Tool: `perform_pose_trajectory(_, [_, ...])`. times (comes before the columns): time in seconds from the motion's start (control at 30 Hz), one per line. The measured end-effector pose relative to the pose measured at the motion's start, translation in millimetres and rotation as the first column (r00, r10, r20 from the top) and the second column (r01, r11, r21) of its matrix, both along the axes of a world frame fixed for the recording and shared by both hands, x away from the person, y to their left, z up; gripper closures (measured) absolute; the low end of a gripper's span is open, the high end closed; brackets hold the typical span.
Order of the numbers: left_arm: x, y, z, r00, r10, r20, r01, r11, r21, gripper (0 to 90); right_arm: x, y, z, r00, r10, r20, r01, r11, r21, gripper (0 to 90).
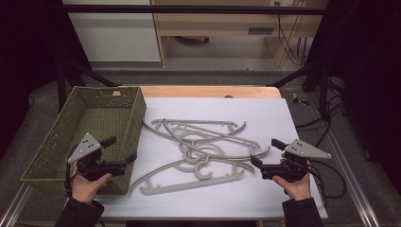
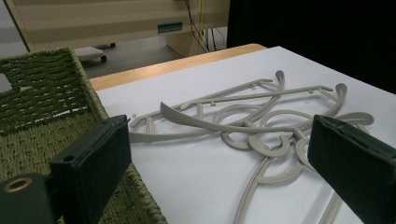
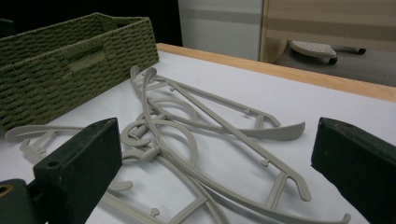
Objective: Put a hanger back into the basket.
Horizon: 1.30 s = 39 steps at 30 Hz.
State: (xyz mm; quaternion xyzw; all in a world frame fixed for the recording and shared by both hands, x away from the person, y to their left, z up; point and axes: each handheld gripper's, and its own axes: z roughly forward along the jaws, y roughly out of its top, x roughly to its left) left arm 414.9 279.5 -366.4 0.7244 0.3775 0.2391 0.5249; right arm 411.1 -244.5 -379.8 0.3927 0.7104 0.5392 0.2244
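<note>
Table (image 1: 293,189) under a white sheet, wooden edge showing at 12 o'clock. Heap of grey plastic hangers (image 1: 196,151) lies at table centre, several tangled together, hooks interlocked in the middle of the pile, long arms fanning out toward 9 and 3 o'clock. One hanger runs along the 6 o'clock side of the heap, flat on the sheet.

Green woven basket (image 1: 45,142) sits at 9 o'clock, its right wall just beside the nearest hanger ends. Nothing seen inside it.

Left hand-held gripper (image 1: 120,152) held at about 8 o'clock, over the basket's near right corner, pointing toward the heap. Jaws spread wide, nothing between them. In the left gripper view the hangers (image 2: 261,126) lie ahead between the two jaws, basket (image 2: 42,98) wall at the left side; the left jaw hangs over the basket rim.

Right hand-held gripper (image 1: 267,152) held at about 4 o'clock, pointing toward 9 o'clock at the heap; jaws parted, empty, lower jaw tip close to the nearest hanger end; contact cannot be judged. In the right gripper view the hangers (image 3: 196,135) spread out ahead between the jaws, basket (image 3: 60,70) beyond them at upper left.

Both grippers are apart from each other, heap between them. Each is held in one hand from the 6 o'clock edge, dark sleeves visible.
</note>
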Motion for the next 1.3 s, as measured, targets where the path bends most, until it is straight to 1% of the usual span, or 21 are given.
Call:
perform_pose_trajectory(0.23, [-0.1,-1.9,-0.6,1.0000,-0.007,0.001,0.007,0.9999,0.009,5.7,2.0,0.1,0.7,0.9999,0.010,-0.012,-0.011,1.000,-0.023,2.7])
perform_pose_trajectory(0.4, [0.1,-1.3,-0.3,1.0000,-0.007,0.001,0.007,0.9999,0.008,5.7,4.7,2.2,1.2,0.9997,0.016,-0.019,-0.017,0.998,-0.058,3.4])
perform_pose_trajectory(0.43, [-0.1,-1.2,0.1,1.0000,-0.005,0.004,0.005,0.9999,0.016,5.7,6.6,5.1,3.0,0.9994,0.022,-0.025,-0.024,0.996,-0.085,4.0])
perform_pose_trajectory(0.53, [-0.8,-1.0,1.2,1.0000,-0.003,0.007,0.003,0.9999,0.014,5.7,7.7,8.5,5.2,0.9993,0.026,-0.025,-0.029,0.994,-0.105,5.1])
perform_pose_trajectory(0.57, [-1.5,-1.2,2.0,0.9999,-0.004,0.010,0.004,0.9999,0.014,5.7,8.5,10.9,6.4,0.9991,0.035,-0.024,-0.037,0.993,-0.114,5.7])
perform_pose_trajectory(0.6, [-2.0,-1.5,2.5,0.9999,-0.006,0.011,0.006,0.9999,0.015,5.7,10.0,18.4,9.0,0.9977,0.054,-0.040,-0.060,0.986,-0.155,6.1])
perform_pose_trajectory(0.67, [-2.5,-2.2,2.7,0.9998,-0.012,0.014,0.012,0.9998,0.016,5.6,14.0,26.1,10.8,0.9950,0.081,-0.058,-0.090,0.978,-0.190,6.9])
perform_pose_trajectory(0.7, [-2.1,-2.3,2.3,0.9998,-0.013,0.012,0.013,0.9997,0.020,5.6,16.1,29.3,11.5,0.9934,0.090,-0.071,-0.103,0.974,-0.200,7.0])
perform_pose_trajectory(0.73, [-2.1,-2.3,2.3,0.9998,-0.013,0.012,0.013,0.9997,0.020,5.6,16.1,29.3,11.5,0.9934,0.090,-0.071,-0.103,0.974,-0.200,7.0])
perform_pose_trajectory(0.77, [-1.5,-2.2,1.5,0.9999,-0.011,0.007,0.011,0.9997,0.021,5.6,23.0,40.7,13.8,0.9871,0.123,-0.102,-0.145,0.959,-0.243,7.6])
perform_pose_trajectory(0.83, [-1.2,-1.6,1.4,0.9999,-0.010,0.006,0.010,0.9997,0.022,5.6,28.4,50.5,15.3,0.9807,0.151,-0.124,-0.181,0.944,-0.276,7.7])
perform_pose_trajectory(0.87, [-1.3,-1.4,1.5,0.9999,-0.010,0.007,0.010,0.9997,0.021,5.6,32.2,57.7,16.1,0.9757,0.166,-0.143,-0.202,0.933,-0.299,7.9])
perform_pose_trajectory(1.0, [-1.4,-0.5,2.4,0.9999,-0.013,0.010,0.013,0.9996,0.023,5.5,44.2,77.7,15.5,0.9623,0.198,-0.187,-0.253,0.902,-0.349,9.7])
perform_pose_trajectory(1.03, [-1.3,-0.4,2.5,0.9999,-0.014,0.009,0.014,0.9996,0.025,5.5,48.5,83.3,14.6,0.9570,0.207,-0.204,-0.270,0.892,-0.363,10.5])
perform_pose_trajectory(1.1, [-1.0,0.0,2.2,0.9999,-0.014,0.006,0.014,0.9996,0.024,5.5,55.0,90.4,12.4,0.9511,0.213,-0.223,-0.286,0.880,-0.378,11.9])
perform_pose_trajectory(1.13, [-1.0,0.0,2.2,0.9999,-0.014,0.006,0.014,0.9996,0.024,5.5,55.0,90.4,12.4,0.9511,0.213,-0.223,-0.286,0.880,-0.378,11.9])
perform_pose_trajectory(1.17, [-0.8,-0.1,1.9,0.9999,-0.016,0.005,0.016,0.9996,0.026,5.5,63.4,97.4,8.6,0.9431,0.220,-0.249,-0.307,0.866,-0.394,13.4])
perform_pose_trajectory(1.2, [-0.8,-0.2,1.9,0.9998,-0.017,0.005,0.017,0.9995,0.026,5.5,65.8,99.7,7.0,0.9415,0.221,-0.254,-0.310,0.863,-0.398,13.8])
perform_pose_trajectory(1.23, [-0.8,-0.2,1.9,0.9998,-0.017,0.005,0.017,0.9995,0.026,5.5,68.8,102.0,5.5,0.9382,0.221,-0.267,-0.318,0.853,-0.413,14.2])
perform_pose_trajectory(1.27, [-0.9,-0.4,2.0,0.9998,-0.019,0.006,0.019,0.9995,0.027,5.5,68.8,102.0,5.5,0.9382,0.221,-0.267,-0.318,0.853,-0.413,14.2])
perform_pose_trajectory(1.3, [-0.8,-0.5,2.1,0.9998,-0.021,0.006,0.021,0.9994,0.029,5.5,75.0,106.9,1.0,0.9334,0.219,-0.284,-0.329,0.839,-0.434,15.1])
